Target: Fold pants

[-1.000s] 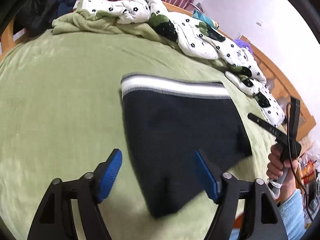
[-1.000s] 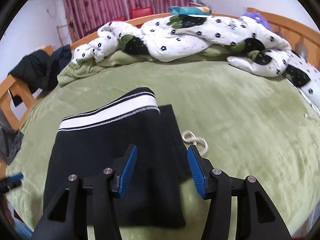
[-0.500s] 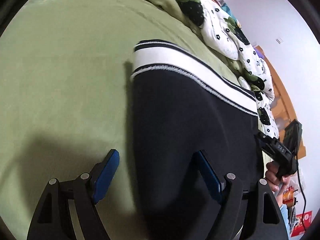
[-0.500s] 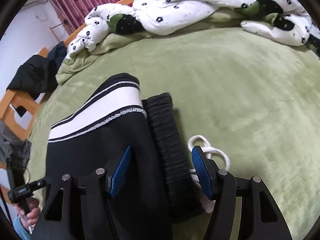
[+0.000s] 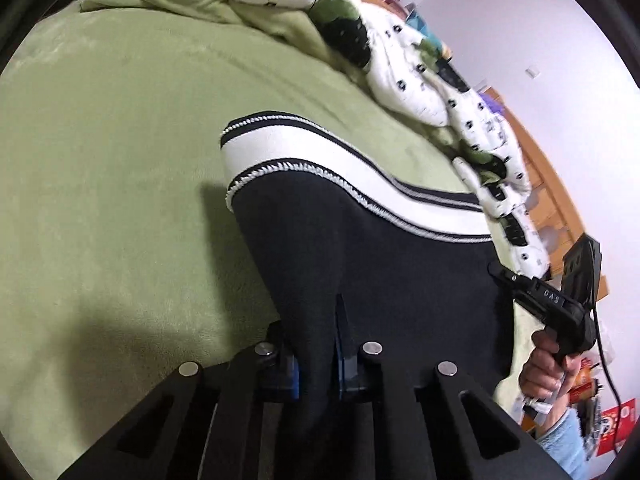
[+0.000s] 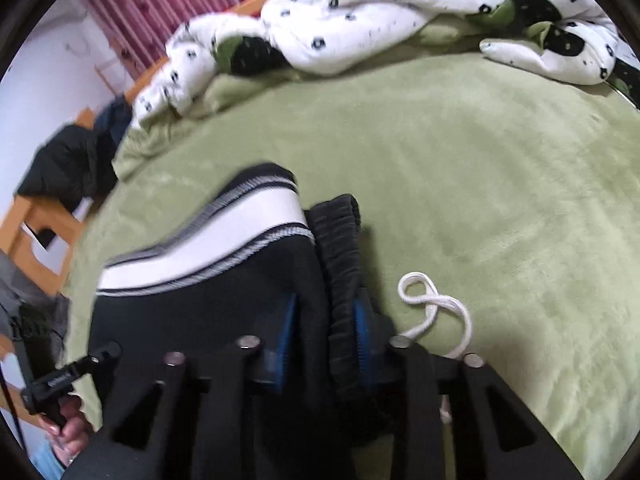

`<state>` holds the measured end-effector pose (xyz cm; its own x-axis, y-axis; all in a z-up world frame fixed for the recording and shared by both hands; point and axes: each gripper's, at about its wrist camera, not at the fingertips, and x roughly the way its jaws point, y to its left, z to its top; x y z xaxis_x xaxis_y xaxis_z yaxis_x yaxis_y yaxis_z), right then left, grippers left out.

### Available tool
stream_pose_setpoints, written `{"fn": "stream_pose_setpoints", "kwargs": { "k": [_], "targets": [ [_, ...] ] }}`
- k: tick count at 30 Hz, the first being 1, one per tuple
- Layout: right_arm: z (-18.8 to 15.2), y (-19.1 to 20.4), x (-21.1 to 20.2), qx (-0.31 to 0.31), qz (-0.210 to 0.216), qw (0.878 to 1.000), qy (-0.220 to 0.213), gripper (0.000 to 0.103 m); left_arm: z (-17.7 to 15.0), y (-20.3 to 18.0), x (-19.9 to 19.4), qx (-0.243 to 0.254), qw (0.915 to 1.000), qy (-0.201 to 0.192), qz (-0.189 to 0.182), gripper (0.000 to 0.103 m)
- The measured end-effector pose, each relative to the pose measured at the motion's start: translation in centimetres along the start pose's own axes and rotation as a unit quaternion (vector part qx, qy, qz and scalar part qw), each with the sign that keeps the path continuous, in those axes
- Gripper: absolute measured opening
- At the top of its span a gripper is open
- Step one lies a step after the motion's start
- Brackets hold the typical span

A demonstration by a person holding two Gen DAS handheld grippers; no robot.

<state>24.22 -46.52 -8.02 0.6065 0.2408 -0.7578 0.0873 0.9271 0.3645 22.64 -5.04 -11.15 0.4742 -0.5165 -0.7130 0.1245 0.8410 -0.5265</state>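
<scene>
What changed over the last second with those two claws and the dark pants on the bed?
Both claws came down and shut: the left claw on the pants near edge, the right claw on the ribbed waistband side. The white drawstring, green blanket and spotted quilt stayed put.

We're seeing black pants (image 5: 400, 264) with a white band edged in black-and-white stripes, plus a white drawstring (image 6: 434, 312), all lying on a plain light-green blanket (image 5: 112, 160). We're also reading blue pads on the black left gripper (image 5: 316, 356) and the black right gripper (image 6: 324, 344). The duvet (image 6: 360, 20) is showing white with small black flowers and green-black patches, and the curtain (image 6: 132, 4) is showing maroon stripes.
</scene>
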Motion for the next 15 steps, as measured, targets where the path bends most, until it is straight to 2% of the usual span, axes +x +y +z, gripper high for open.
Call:
{"fn": "stream_pose_setpoints", "kwargs": {
  "k": [3, 6, 10, 13, 15],
  "targets": [
    [-0.7, 2.6, -1.6, -0.008, -0.014, 1.000, -0.020, 0.018, 0.2, 0.0, -1.2, 0.002, 1.0000, -0.006, -0.001, 0.010],
    [-1.0, 4.9, -3.1, 0.008, 0.010, 0.999, -0.042, 0.017, 0.6, 0.7, -3.2, -0.011, 0.9998, -0.014, -0.013, 0.009],
    [-2.0, 8.5, -2.5, 0.007, 0.054, 0.998, -0.025, 0.017, 1.9, 2.5, -8.0, -0.001, 0.9984, -0.054, 0.014, 0.009],
    [-2.8, 11.9, -1.1, -0.012, 0.086, 0.996, 0.001, 0.016, 2.9, 5.1, -11.1, -0.006, 0.9972, -0.057, 0.049, 0.009],
    [-3.3, 13.8, -0.5, -0.038, 0.093, 0.995, 0.000, 0.013, 3.0, 6.6, -11.5, -0.002, 0.9952, -0.052, 0.083, 0.010]
  ]
}}
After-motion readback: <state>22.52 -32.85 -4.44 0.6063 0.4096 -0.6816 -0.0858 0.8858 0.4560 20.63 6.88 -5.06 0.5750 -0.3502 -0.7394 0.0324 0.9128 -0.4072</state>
